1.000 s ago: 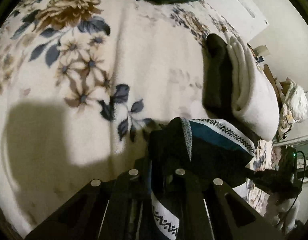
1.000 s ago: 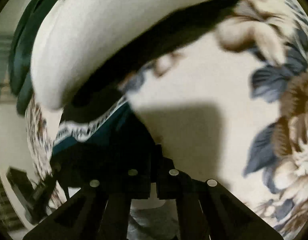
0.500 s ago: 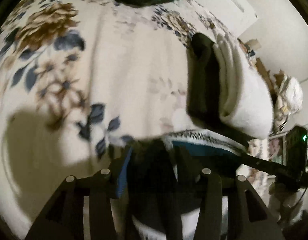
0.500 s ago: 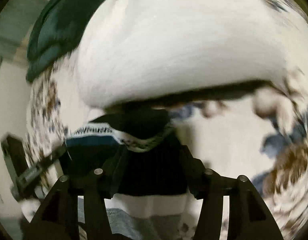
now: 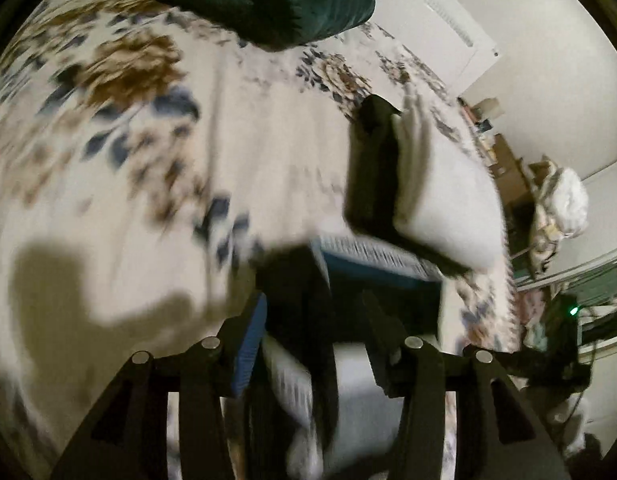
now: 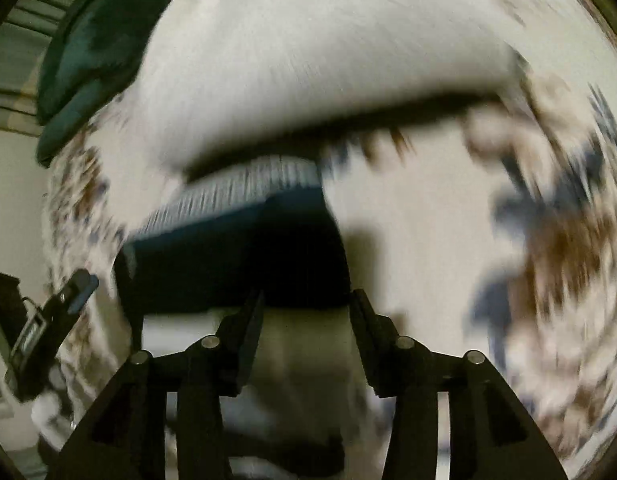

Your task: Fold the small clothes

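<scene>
Both grippers, left point(image 5: 314, 316) and right point(image 6: 306, 308), spread wide; dark garment point(image 6: 228, 256) between, ungripped.

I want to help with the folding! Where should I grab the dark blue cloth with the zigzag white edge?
Probably by the zigzag white band on the dark blue cloth. It forms a straight, raised edge facing the white folded stack, so thin jaws can pinch it. Come from the open blanket side, since the stack crowds the far side. The picture is blurry, so this is a guess.
</scene>
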The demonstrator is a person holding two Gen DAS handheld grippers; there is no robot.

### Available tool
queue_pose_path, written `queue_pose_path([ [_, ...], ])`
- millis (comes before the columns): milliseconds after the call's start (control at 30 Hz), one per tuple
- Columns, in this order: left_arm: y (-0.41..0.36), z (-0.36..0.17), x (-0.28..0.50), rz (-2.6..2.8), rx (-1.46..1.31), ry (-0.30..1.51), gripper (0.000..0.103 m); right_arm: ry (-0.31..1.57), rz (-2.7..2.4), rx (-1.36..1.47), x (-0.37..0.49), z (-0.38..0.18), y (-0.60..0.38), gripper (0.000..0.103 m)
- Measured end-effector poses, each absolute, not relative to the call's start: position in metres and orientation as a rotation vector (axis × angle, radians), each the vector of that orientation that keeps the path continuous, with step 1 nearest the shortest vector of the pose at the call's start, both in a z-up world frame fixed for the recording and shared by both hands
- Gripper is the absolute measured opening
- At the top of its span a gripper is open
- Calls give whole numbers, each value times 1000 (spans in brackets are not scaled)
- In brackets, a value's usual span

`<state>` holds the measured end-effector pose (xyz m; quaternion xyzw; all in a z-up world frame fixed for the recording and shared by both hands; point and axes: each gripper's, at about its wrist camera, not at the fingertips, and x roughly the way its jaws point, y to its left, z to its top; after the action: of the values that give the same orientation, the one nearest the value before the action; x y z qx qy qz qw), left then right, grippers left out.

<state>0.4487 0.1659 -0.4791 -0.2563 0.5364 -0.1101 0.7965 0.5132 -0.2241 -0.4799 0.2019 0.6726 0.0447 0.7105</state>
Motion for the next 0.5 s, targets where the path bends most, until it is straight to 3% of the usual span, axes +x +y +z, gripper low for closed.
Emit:
queue_pose_path([
  [167,166,-472,344,-201,-531,1222,58,1597,122,528,391,-479,-228,52],
  [367,156,-520,211,-92,-540,1418,58,1787,120,635,251,-534,-216,52],
  [500,126,-550,163,-60,-457,1495,56,1857,124,599,179,-573,-195,52],
])
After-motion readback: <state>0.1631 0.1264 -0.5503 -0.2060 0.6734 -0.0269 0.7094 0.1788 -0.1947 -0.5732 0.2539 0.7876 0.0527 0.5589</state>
